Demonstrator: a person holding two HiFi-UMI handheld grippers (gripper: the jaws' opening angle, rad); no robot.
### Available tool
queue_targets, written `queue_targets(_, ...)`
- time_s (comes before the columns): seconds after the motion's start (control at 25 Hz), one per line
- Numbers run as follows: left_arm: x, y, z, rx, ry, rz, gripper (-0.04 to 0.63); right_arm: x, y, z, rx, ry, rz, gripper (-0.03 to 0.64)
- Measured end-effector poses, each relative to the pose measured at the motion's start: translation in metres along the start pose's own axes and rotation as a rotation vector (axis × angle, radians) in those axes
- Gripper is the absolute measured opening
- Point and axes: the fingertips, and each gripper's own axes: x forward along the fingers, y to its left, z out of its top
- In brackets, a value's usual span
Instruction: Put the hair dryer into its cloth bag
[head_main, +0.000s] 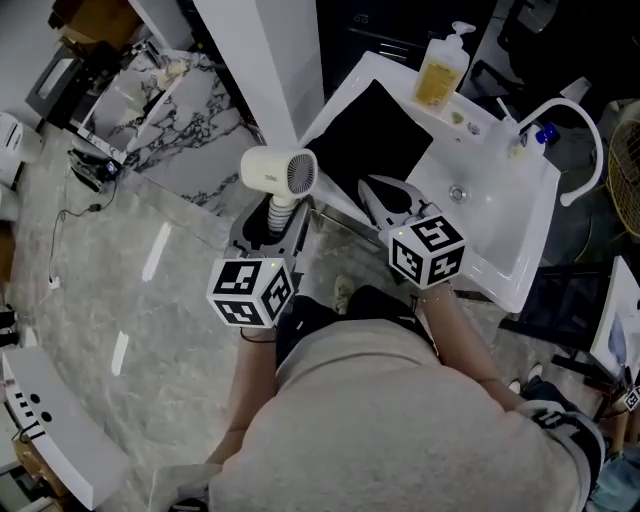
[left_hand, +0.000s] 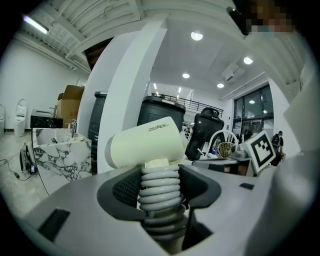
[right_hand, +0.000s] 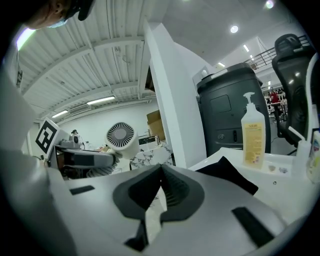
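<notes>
Close to the person's body, left claw (left_hand: 160, 189) clamps the ribbed handle of the hair dryer (left_hand: 145, 143), upright with barrel level, probably for a steady carry. Right claw (right_hand: 160, 186) beside it is shut, nothing in it, likely spare for the bag. Further out, black cloth bag (head_main: 372, 140) lies flat on white table (head_main: 398, 78) by the sink; its mouth can't be made out, dryer's handle end is hidden in the claw
</notes>
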Motion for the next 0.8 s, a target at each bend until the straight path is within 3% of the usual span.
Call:
queue_targets(0.32,0.017,0.009,0.002,-0.001,0.013,-0.007,0.227,0.014,-0.014,-0.004,0.021,0.02,-0.02,-0.002)
queue_targets(0.8,0.045,0.027,-0.004,0.027,0.123,-0.118,0.227,0.025,-0.022,-0.018,0.114,0.056,-0.115,0.031)
